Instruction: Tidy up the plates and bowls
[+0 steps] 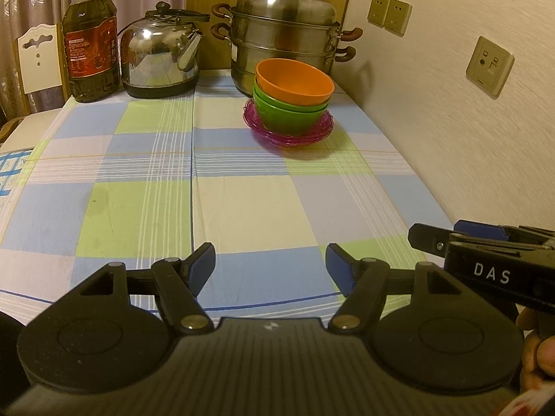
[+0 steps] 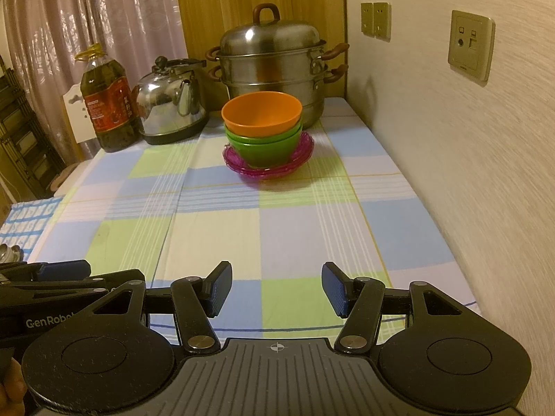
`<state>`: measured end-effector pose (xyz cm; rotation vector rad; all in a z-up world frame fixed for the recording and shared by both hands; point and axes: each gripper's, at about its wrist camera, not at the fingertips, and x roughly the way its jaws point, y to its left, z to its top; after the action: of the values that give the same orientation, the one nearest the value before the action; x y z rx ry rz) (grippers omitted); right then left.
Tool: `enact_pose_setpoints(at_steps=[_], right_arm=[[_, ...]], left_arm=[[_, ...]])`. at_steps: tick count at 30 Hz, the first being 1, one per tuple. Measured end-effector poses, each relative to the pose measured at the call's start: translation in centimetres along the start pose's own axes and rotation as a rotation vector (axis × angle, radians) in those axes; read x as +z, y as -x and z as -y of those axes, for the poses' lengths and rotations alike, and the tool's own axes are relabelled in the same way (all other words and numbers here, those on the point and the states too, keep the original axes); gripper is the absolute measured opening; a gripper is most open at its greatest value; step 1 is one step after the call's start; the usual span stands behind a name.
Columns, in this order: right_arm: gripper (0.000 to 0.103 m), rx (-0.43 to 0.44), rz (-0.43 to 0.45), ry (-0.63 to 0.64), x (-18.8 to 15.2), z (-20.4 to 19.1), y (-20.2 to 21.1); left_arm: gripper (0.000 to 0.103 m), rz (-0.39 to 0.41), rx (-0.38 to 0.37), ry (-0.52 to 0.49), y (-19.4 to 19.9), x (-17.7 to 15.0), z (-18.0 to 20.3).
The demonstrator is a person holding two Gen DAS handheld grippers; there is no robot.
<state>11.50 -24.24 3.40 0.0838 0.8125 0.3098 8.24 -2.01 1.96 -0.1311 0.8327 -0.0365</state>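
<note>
While both my grippers hover over the bench's [image 1: 242,208] near edge, my left gripper [image 1: 270,267] and right gripper [image 2: 275,287] stand open and empty. At the far edge, orange bowl [image 2: 262,114] nests in green bowls [image 2: 265,149], stacked on pink plates [image 2: 267,170], just before the steamer pot [image 2: 270,66].

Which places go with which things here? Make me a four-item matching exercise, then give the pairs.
Things:
1. orange bowl
2. pink plates
3. kettle
4. oil bottle

Places:
A. bottom of the stack, under the green bowls
B. leftmost along the back of the table
C. top of the stack
D. between the bottle and the steamer pot

Pairs: 1-C, 2-A, 3-D, 4-B
</note>
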Motion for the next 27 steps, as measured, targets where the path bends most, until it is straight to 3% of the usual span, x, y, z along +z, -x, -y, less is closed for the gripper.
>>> enact_pose_setpoints(at_steps=[27], right_arm=[[0.058,-0.001,-0.003,0.000,-0.13,0.00,-0.05]], left_arm=[[0.068,-0.004,-0.001,0.005,-0.11,-0.16,-0.26]])
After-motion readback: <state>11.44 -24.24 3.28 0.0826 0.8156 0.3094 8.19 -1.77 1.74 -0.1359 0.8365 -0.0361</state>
